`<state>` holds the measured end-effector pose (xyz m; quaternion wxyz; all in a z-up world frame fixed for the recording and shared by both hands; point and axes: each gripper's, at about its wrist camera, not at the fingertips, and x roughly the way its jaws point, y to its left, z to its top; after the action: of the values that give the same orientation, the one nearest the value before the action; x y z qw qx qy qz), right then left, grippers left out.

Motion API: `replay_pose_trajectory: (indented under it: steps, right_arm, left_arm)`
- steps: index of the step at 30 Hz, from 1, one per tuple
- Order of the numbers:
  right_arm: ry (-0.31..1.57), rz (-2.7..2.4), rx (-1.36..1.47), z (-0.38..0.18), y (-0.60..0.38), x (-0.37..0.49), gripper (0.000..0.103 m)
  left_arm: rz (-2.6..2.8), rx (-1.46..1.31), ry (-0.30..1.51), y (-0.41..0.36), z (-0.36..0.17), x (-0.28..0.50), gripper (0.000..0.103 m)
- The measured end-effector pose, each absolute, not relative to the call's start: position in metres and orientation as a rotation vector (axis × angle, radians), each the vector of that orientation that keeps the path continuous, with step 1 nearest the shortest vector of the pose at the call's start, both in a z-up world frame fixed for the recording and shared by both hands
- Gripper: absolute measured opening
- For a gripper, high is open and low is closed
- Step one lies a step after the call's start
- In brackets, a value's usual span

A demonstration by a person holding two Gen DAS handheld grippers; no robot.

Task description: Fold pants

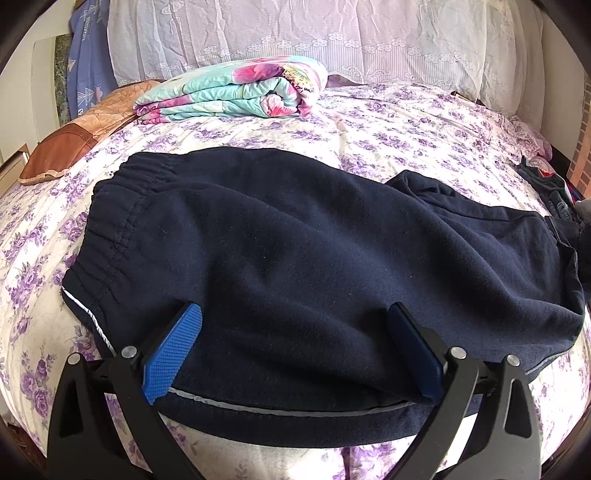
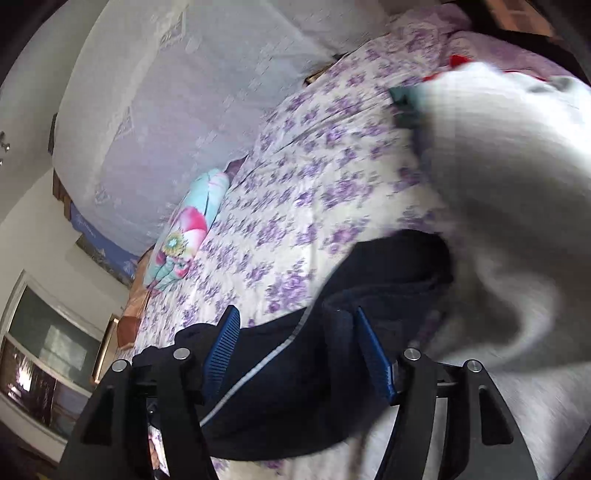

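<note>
Pants point(image 1: 295, 251) lie under your left hand-held gripper point(image 1: 295, 314), angled down, jaws apart; your right hand-held gripper point(image 2: 295, 325) gapes, cloth loose between.

Pants point(image 1: 295, 240): dark navy fleece cloth, matt, slightly fuzzy w/ lint specks; gathered elastic waistband point(image 1: 110, 206), thin pale piping point(image 1: 280, 408) along the seam. Bed point(image 1: 406, 140): thin cotton-like sheet, matt, purple flower print, creased. Folded quilt point(image 1: 236, 92): soft printed cloth, smooth. Headboard cover point(image 1: 332, 33): sheer white lace-type fabric, wrinkled. Pillow point(image 1: 70, 140): tan/brown cloth w/ slight sheen. Left hand-held gripper point(image 1: 295, 343): matt black plastic arms, blue rubbery pads point(image 1: 173, 350) w/ fine knurled texture, shiny metal pins point(image 1: 129, 351). Right hand-held gripper point(image 2: 295, 350): same, ribbed blue pads point(image 2: 221, 347). Grey cloth point(image 2: 498, 184): soft knit, blurred.
</note>
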<state>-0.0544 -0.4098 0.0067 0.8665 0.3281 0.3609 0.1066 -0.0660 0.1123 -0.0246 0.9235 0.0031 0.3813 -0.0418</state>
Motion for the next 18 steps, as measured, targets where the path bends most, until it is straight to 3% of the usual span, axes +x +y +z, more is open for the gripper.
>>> replay_pose_trajectory:
  steps: [5, 12, 18]
  right_arm:
    - [0.777, 0.182, 0.626, 0.006, -0.392, -0.006, 0.067]
    - [0.6, 0.036, 0.552, 0.036, -0.436, -0.128, 0.063]
    - [0.708, 0.028, 0.687, -0.019, -0.448, -0.162, 0.064]
  left_arm:
    - [-0.063, 0.027, 0.781, 0.11, -0.026, -0.067, 0.098]
    - [-0.068, 0.016, 0.772, 0.112, -0.025, -0.068, 0.098]
    - [-0.073, 0.002, 0.767, 0.112, -0.025, -0.069, 0.098]
